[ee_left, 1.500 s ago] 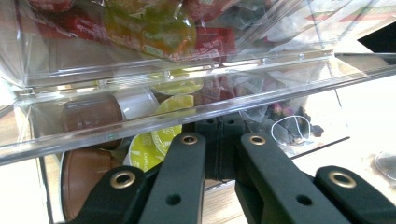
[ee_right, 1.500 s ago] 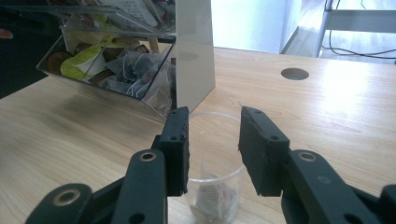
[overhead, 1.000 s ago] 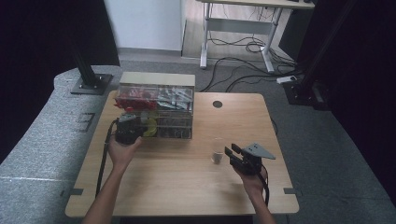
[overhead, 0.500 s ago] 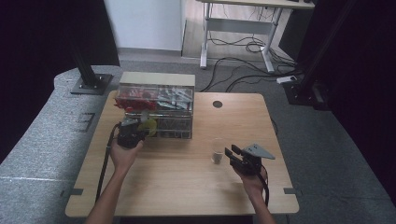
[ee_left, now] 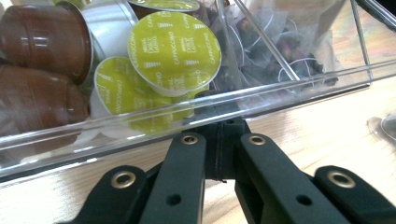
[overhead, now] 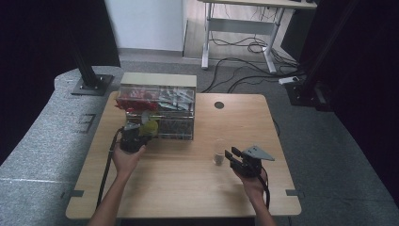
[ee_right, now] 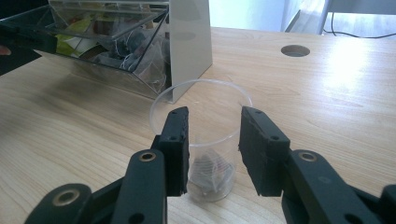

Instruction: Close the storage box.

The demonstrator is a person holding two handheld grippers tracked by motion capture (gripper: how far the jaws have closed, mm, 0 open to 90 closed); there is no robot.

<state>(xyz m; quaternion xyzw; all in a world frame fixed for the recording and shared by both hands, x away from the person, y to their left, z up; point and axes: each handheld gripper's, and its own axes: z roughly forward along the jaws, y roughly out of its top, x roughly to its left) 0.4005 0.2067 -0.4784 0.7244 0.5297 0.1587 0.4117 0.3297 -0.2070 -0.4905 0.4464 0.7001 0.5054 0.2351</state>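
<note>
A big flat wooden table, pale and smooth, with rounded corners and one round hole near the far edge. On it, a see-through plastic box with drawers, boxy with hard shiny walls and a cream top. Red packets in the top left part, seen from above.

One clear plastic drawer pulled out at the bottom, thin-walled and glossy. Inside, on one side, round coffee pods: three yellow-green pods with flat foil lids, two brown shiny pods, one silver pod between them. On the other side, behind a clear wall, a heap of soft see-through tea bags with white strings; too many and too tangled to count.

Left gripper, black, hard plastic with brass rings, held in the left hand. Jaws pressed tight together on the front lip of the drawer.

Right gripper, same black kind, in the right hand. Jaws spread apart, holding nothing, one on each side of a small clear plastic cup, not touching it. Cup round, thin, upright on the table near the box, with one crumpled tea bag at the bottom.
</note>
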